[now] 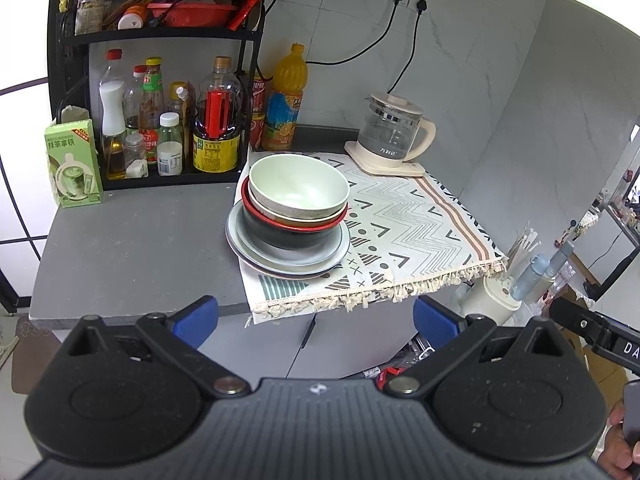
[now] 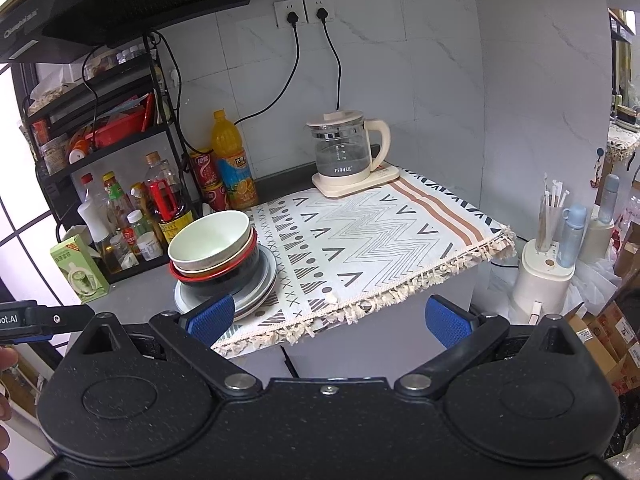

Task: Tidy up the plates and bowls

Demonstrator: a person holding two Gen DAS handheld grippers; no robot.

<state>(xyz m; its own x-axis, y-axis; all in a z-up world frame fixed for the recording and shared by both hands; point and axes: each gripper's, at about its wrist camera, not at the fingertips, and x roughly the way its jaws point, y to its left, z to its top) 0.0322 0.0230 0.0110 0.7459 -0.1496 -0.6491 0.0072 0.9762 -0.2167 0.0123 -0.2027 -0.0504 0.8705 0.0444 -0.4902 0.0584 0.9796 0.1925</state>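
Note:
A stack of dishes stands at the left edge of the patterned cloth (image 1: 404,220). A pale green bowl (image 1: 298,186) sits on top, nested in a tan bowl and a red-rimmed black bowl (image 1: 292,236), on grey plates (image 1: 256,248). The stack also shows in the right wrist view: green bowl (image 2: 212,242), plates (image 2: 262,284). My left gripper (image 1: 316,320) is open and empty, in front of the counter edge, below the stack. My right gripper (image 2: 330,318) is open and empty, in front of the cloth's fringe, its left fingertip (image 2: 212,318) overlapping the plates in view.
A glass kettle (image 1: 390,132) on its base stands at the cloth's back. A black rack (image 1: 168,120) of sauce bottles, an orange juice bottle (image 1: 286,100) and a green carton (image 1: 74,162) line the left. Cords hang from wall sockets. A white appliance (image 2: 540,276) stands right of the counter.

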